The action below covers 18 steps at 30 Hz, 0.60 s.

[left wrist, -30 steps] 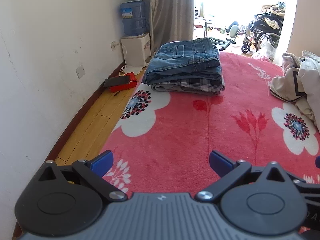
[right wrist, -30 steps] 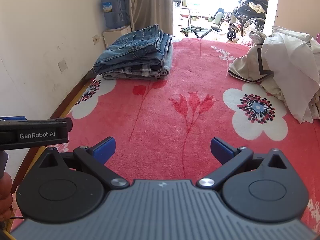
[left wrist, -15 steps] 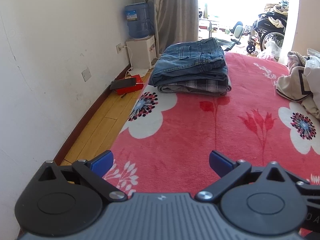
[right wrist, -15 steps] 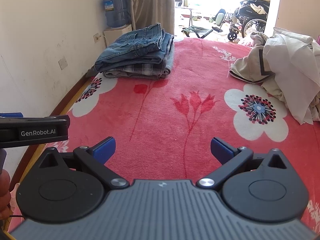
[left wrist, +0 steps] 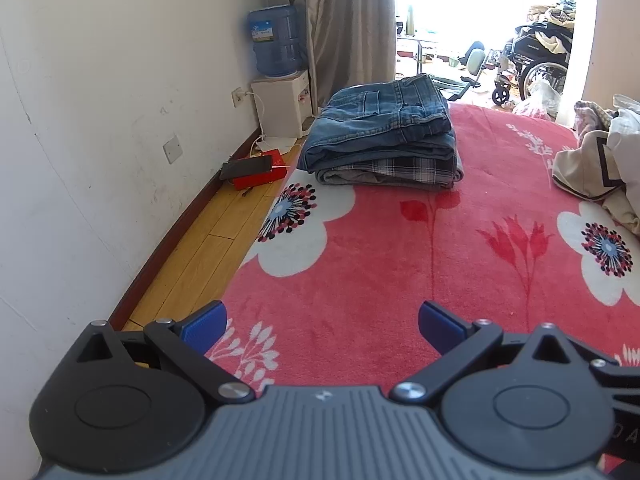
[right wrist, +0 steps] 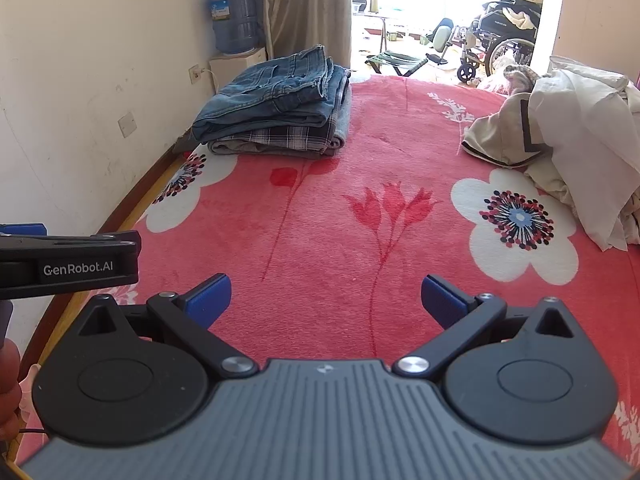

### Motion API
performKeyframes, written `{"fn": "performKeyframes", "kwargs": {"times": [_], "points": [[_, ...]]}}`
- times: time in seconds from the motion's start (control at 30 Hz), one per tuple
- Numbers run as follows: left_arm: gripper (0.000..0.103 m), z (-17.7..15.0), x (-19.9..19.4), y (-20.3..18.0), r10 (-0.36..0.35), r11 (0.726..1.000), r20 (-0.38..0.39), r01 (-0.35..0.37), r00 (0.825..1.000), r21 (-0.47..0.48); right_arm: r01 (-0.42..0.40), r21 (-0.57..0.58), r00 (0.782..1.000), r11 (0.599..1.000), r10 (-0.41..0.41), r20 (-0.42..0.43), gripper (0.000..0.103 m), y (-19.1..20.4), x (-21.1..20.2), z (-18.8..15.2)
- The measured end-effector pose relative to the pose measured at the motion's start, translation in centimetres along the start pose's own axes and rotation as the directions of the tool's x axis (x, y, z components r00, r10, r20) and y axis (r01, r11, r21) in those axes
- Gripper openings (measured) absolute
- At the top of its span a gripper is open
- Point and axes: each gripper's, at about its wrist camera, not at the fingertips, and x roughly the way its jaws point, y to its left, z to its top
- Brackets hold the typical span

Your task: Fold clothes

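The left tool is held low and roughly level over the red flowered blanket, its blue-padded fingers spread wide with nothing between them, pointing along the bed toward the far doorway; the right tool hangs in the same pose, level and facing forward, its fingers likewise spread wide and empty above the blanket; from the right wrist view the left tool appears as a dark bar at the left edge, just beside the right one and at about the same height, with part of a hand showing below it at the frame edge; ahead of both tools, on the far left part of the blanket near the wall, sits a folded stack with blue jeans on top and a grey plaid garment beneath; across the blanket on the right side, well apart from the stack, lies a loose heap of pale unfolded clothes; beyond the stack a water dispenser stands against the wall beside a grey curtain; a red box lies on the wooden floor by the skirting; a wheelchair stands in the bright room past the doorway.
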Motion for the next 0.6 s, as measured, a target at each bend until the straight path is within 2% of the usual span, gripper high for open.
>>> {"fn": "performKeyframes", "kwargs": {"times": [0.6], "points": [[0.102,-0.12,-0.15,0.29,-0.003,1.0,-0.001,0.003,1.0,-0.001,0.006,-0.009,1.0,1.0,-0.006,0.0,0.102,0.29,-0.12,0.2]]}}
